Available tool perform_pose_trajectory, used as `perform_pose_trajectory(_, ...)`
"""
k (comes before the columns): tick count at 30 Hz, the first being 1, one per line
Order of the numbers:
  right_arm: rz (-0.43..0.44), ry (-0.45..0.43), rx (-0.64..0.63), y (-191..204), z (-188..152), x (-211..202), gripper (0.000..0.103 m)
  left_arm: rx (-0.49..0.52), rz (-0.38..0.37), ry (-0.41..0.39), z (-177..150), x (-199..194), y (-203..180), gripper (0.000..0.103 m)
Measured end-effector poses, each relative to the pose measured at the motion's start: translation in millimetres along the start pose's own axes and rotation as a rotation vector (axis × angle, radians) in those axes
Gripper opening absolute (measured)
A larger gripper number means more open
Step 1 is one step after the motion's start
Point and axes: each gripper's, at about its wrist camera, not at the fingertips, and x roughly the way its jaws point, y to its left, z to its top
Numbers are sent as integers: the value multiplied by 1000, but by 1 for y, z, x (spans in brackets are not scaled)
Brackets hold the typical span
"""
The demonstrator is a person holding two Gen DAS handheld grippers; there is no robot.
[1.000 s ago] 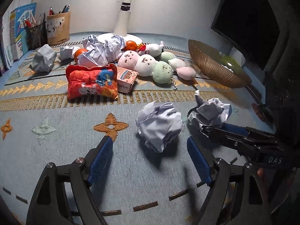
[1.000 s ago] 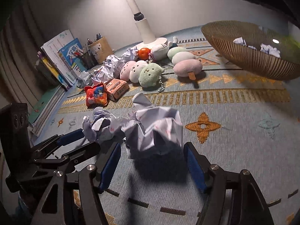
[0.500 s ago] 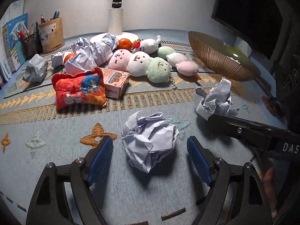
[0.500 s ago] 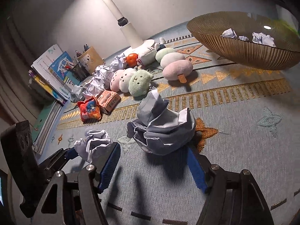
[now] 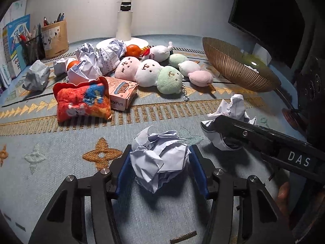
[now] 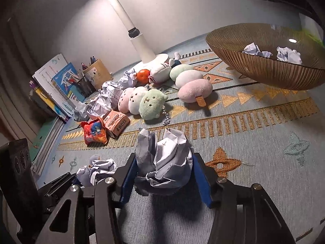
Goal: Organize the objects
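Bowl (image 6: pixel 270 69) at upper right of the right view already holds paper; your carry there crosses the plush toys (image 6: pixel 152 101). Both grippers are closing: the left gripper (image 5: pixel 159 169) on one paper ball (image 5: pixel 160 158) at lower centre, the right gripper (image 6: pixel 164 174) on another paper wad (image 6: pixel 164 162). Loose crumples can slip out if you lift early.

Left gripper (image 5: pixel 159 160) and right gripper (image 6: pixel 163 168), both angled downward, jaws closing, blue pads touching crumpled paper; right gripper enters left view from 4 o'clock.
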Motion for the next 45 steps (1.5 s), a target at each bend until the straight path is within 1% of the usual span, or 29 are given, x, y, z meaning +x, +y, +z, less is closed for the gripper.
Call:
perform_pose_trajectory(1, 6, -6, 3, -2, -1, -2, 52, -9, 0, 0, 1, 0, 0, 51)
perform_pose_trajectory(4, 13, -7, 23, -11, -4, -6, 52, -18, -33, 9, 11, 1, -6, 50)
perform_pose_trajectory(6, 34, -10, 47, -19, -4, -10, 52, -2, -44, -4, 25, -1, -14, 49)
perform_pose_trajectory(10, 34, -52, 84, -37, -2, -29, 52, 21, -89, -46, 52, -5, -33, 49)
perform_pose_trajectory(15, -13, -110, 112, -62, 5, -52, 52, 77, -123, -66, 79, 3, -64, 49)
perform_pose_trajectory(18, -33, -126, 120, -74, 10, -61, 52, 96, -146, -88, 100, 7, -80, 49)
perform_pose_trajectory(20, -40, -167, 135, -83, 19, -76, 52, 107, -155, -121, 115, 6, -90, 49)
perform_pose_trajectory(23, -88, -251, 164, -98, 43, -104, 52, 146, -129, -176, 137, 3, -111, 49)
perform_pose_trajectory(25, -190, -268, 183, -108, 63, -113, 53, 133, -143, -178, 150, 4, -119, 49)
perform_pose_trajectory(26, -215, -277, 187, -114, 72, -114, 53, 127, -158, -183, 155, 5, -122, 49)
perform_pose_trajectory(27, -221, -287, 194, -120, 80, -115, 53, 127, -163, -193, 160, 7, -125, 49)
perform_pose_trajectory(29, -207, -296, 214, -129, 96, -115, 53, 133, -149, -211, 171, 15, -131, 49)
perform_pose_trajectory(30, -203, -305, 224, -135, 102, -117, 53, 130, -154, -213, 177, 19, -133, 49)
perform_pose_trajectory(32, -214, -321, 226, -137, 116, -116, 53, 118, -176, -211, 188, 27, -137, 53)
perform_pose_trajectory(33, -225, -319, 220, -137, 123, -114, 53, 120, -191, -209, 193, 30, -139, 64)
perform_pose_trajectory(34, -233, -307, 220, -137, 129, -110, 58, 124, -200, -195, 196, 35, -140, 83)
perform_pose_trajectory(35, -235, -293, 227, -138, 135, -106, 64, 121, -195, -192, 198, 37, -139, 86)
perform_pose_trajectory(36, -235, -294, 236, -140, 138, -104, 73, 115, -200, -196, 197, 37, -137, 86)
perform_pose_trajectory(38, -245, -297, 244, -140, 138, -103, 73, 110, -216, -186, 193, 34, -130, 86)
perform_pose_trajectory(40, -245, -298, 253, -140, 131, -105, 74, 107, -215, -192, 184, 23, -117, 86)
perform_pose_trajectory(43, -189, -283, 250, -128, 113, -107, 74, 88, -200, -212, 161, -3, -90, 86)
perform_pose_trajectory(45, -141, -253, 222, -111, 100, -101, 74, 71, -152, -227, 139, -26, -65, 86)
